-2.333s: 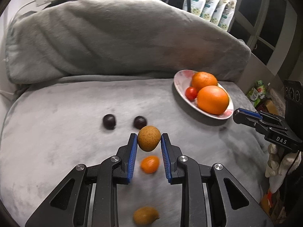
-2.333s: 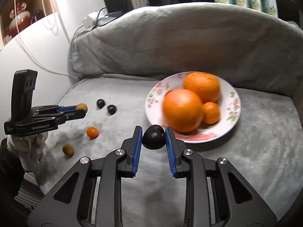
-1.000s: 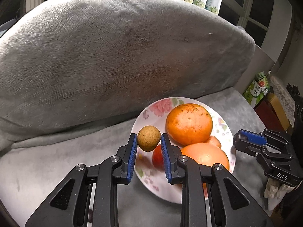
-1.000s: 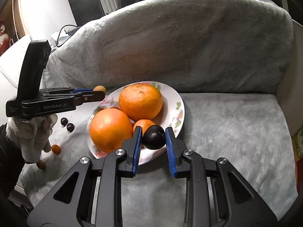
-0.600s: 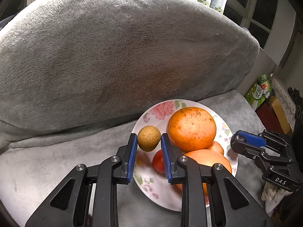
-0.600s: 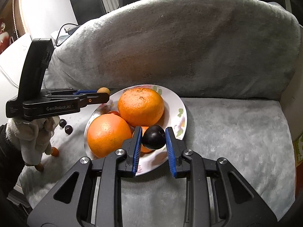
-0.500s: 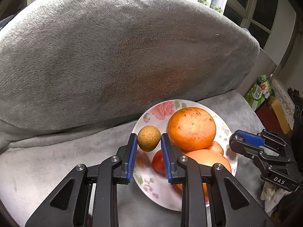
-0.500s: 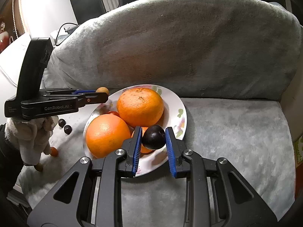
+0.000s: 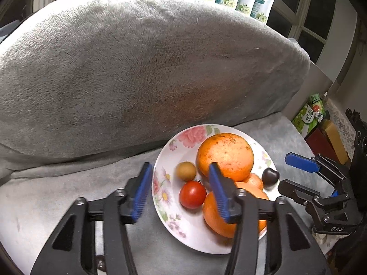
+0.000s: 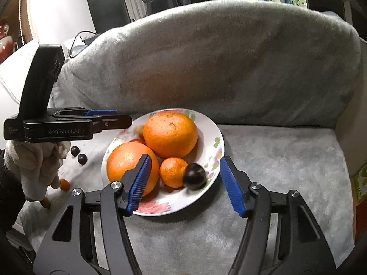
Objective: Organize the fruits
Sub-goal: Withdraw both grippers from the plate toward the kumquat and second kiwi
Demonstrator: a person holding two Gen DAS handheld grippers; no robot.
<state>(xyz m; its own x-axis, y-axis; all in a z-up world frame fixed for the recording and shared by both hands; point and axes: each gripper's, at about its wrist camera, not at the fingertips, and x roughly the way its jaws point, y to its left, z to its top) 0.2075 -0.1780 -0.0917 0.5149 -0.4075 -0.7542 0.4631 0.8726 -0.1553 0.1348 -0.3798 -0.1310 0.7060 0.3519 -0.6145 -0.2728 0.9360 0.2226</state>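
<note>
Hovering over the flowered plate, the left tongs are spread wide with nothing between them. The small brown fruit lies on the plate beside the large orange, with a red tomato just in front of it. The right tongs are likewise spread and empty at the plate's near rim. The dark plum rests inside the plate, touching the small tangerine. Left of the plate, two dark fruits sit on the grey sofa seat.
</note>
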